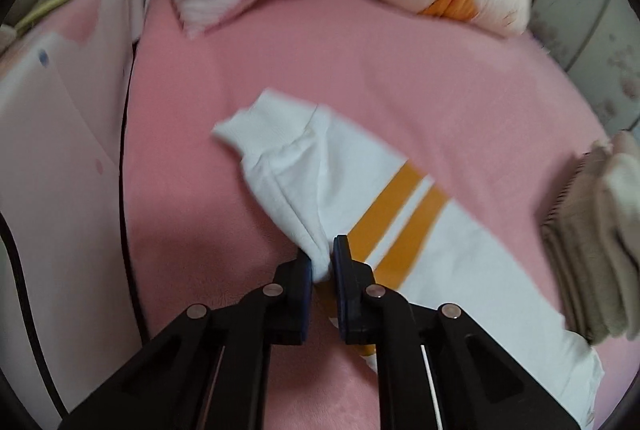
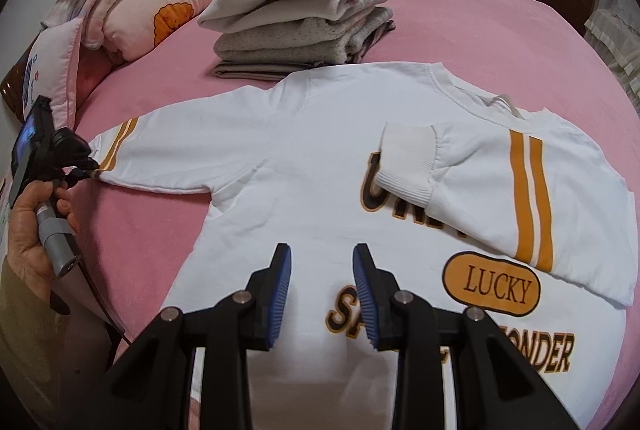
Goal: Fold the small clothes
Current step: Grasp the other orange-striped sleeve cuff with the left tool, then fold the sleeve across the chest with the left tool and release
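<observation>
Sweatshirt (image 2: 304, 157) lies flat on pink bed (image 2: 460, 21). My left gripper (image 1: 322, 262) pinches its outstretched sleeve (image 1: 320, 165); my right gripper (image 2: 322, 270) hovers parted, holding nothing.

So the sweatshirt (image 2: 304, 165) lies flat on the bed (image 2: 460, 29) right under the right gripper (image 2: 322, 304), folded stack (image 2: 304, 25) beyond it. Pillows (image 2: 160, 1) sit far left, and the left gripper (image 1: 322, 262) pinches the outstretched sleeve (image 1: 320, 169) way off left.

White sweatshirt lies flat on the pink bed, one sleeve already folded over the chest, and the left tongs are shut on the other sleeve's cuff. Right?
Nearly. The left tongs are shut on the other sleeve beside its orange stripes, not on the cuff, which lies free beyond them in the left wrist view. The rest holds.
</observation>
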A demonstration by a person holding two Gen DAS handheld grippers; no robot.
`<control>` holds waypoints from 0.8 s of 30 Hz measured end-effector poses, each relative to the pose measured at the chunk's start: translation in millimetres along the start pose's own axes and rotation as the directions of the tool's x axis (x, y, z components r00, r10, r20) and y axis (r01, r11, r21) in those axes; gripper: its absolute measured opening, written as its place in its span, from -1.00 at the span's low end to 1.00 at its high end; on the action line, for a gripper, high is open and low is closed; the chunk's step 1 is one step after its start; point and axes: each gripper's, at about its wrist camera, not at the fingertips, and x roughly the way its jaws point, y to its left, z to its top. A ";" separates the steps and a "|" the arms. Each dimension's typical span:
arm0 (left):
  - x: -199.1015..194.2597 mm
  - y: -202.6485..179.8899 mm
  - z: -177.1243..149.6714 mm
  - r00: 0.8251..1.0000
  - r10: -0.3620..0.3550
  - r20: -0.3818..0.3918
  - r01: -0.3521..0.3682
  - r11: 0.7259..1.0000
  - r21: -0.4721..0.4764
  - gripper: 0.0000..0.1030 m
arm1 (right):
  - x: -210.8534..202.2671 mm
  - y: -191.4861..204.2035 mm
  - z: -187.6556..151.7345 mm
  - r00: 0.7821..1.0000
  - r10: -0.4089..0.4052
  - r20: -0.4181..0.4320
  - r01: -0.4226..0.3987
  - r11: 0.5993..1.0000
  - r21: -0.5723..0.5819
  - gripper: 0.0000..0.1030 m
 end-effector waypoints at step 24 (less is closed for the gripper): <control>-189.4 -236.0 -312.1 0.771 -0.548 -0.324 0.524 0.257 0.812 -0.43 | -67.3 -165.4 -57.3 0.982 -0.180 0.057 0.151 0.929 0.337 -0.37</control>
